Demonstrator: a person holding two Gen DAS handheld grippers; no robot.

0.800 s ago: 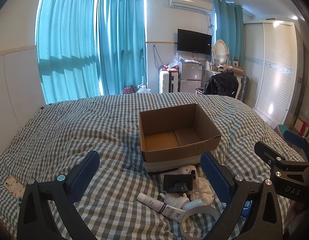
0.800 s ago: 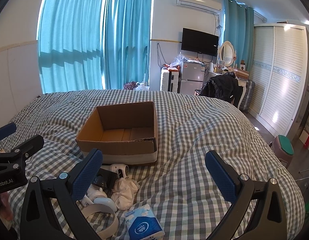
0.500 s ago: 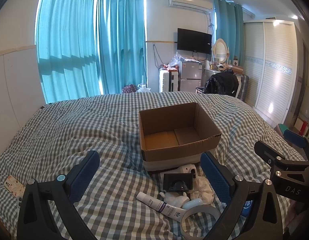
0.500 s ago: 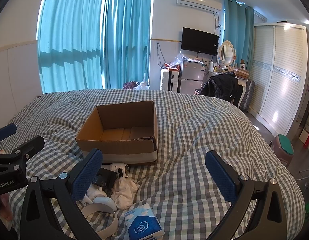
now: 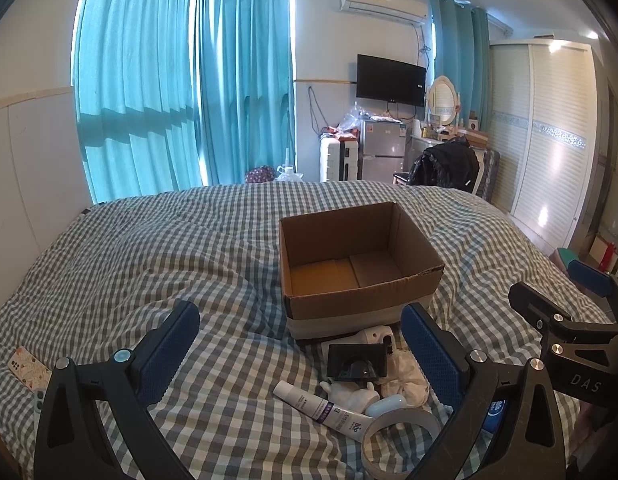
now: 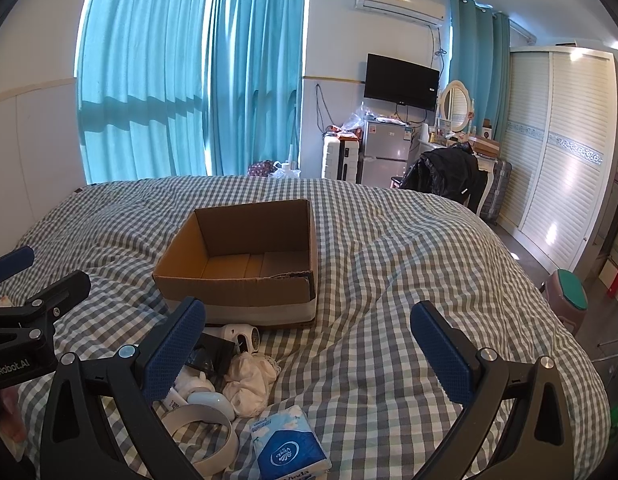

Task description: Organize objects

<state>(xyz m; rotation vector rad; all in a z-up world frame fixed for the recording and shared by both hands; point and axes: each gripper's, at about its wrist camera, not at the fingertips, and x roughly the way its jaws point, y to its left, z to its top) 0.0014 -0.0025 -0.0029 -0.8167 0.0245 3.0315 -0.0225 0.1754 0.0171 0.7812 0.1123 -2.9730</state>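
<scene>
With both the left gripper [image 5: 299, 354] and the right gripper [image 6: 309, 350] spread wide and empty above the small things heaped just before the empty cardboard box [image 5: 357, 264] on the soft bed [image 5: 149, 256], a careless grab at the tape roll [image 5: 401, 438] or tube [image 5: 323, 406] could drag neighbours along or pinch the cover.

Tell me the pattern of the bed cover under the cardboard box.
Grey-and-white gingham check on the bed cover, clearest in the right wrist view.

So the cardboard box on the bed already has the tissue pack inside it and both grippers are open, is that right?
Not quite. The cardboard box is empty; the tissue pack lies on the checked bedspread in front of it, as the right wrist view shows. The left gripper and right gripper are indeed open.
</scene>
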